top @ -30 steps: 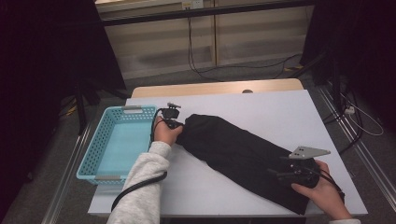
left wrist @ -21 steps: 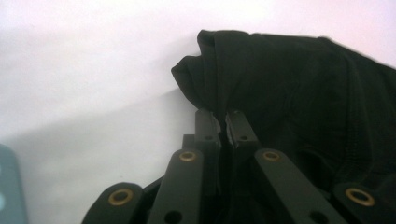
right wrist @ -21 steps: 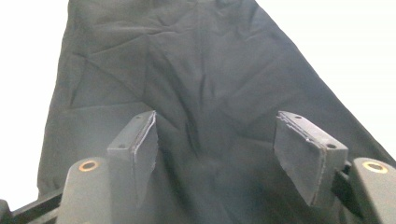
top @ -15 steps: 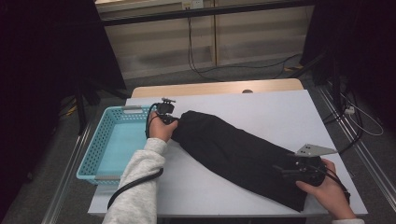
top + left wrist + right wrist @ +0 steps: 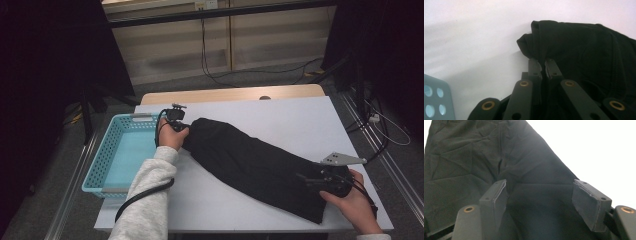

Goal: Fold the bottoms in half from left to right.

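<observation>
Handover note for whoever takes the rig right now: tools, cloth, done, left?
Left tool: shut on a bunched edge of the black garment at its end nearest the blue basket.
Right tool: open, pads wide apart, the garment's other end lying between and under them, not pinched.
Garment: stretched out diagonally across the white table, folded into a long strip. Basket sits at the table's left edge.
Done: one end gripped.
Left: probably close the right tool on its end, then fold or lift the garment; the basket looks like the likely destination.
</observation>
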Tool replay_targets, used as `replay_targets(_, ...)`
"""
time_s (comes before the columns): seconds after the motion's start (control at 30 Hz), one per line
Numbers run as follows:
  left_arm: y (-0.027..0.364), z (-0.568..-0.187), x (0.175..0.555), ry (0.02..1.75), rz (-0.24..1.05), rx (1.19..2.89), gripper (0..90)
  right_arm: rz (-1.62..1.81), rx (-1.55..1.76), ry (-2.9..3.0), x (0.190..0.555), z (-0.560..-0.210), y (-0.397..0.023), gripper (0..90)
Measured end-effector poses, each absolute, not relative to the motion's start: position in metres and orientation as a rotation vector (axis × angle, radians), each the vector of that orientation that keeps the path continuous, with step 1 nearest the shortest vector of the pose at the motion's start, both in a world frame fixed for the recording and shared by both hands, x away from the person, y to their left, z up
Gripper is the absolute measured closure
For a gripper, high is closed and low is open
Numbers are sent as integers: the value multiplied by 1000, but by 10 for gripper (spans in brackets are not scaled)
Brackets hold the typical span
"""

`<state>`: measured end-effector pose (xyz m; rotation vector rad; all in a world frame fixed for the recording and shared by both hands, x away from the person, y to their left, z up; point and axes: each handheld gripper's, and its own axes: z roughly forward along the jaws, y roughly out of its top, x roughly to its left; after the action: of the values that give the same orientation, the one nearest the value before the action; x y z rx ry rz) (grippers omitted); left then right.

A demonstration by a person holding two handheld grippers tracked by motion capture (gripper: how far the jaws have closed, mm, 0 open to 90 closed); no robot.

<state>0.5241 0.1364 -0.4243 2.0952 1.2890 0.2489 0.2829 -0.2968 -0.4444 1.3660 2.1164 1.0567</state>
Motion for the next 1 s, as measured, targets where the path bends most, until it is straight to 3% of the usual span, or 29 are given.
replay_targets(0.13,136,-426,526,1273,256,2103,807,1056,1370,2121,283,-446,-296,289)
replay_targets(0.17,136,-427,526,1270,248,2102,768,1057,1371,2122,283,-446,-296,289)
replay_targets(0.23,135,-430,527,1275,243,2099,597,1058,1367,2127,283,-446,-296,289)
replay_targets(0.37,133,-437,528,1276,249,2091,401,1064,1355,2143,283,-447,-293,289)
replay_targets(0.5,132,-443,525,1296,271,2121,285,1071,1335,2162,283,-447,-289,289)
replay_targets(0.63,129,-450,522,1294,286,2179,252,1071,1327,2170,282,-447,-288,289)
replay_targets(0.73,125,-452,521,1301,289,2171,180,1074,1321,2174,282,-446,-287,289)
replay_targets(0.83,122,-452,519,1308,307,2185,179,1078,1314,2177,282,-446,-286,289)
replay_targets(0.9,122,-451,517,1306,304,2191,212,1079,1306,2179,281,-446,-286,289)
replay_targets(1.0,124,-450,513,1281,313,2202,340,1075,1304,2182,281,-446,-286,289)
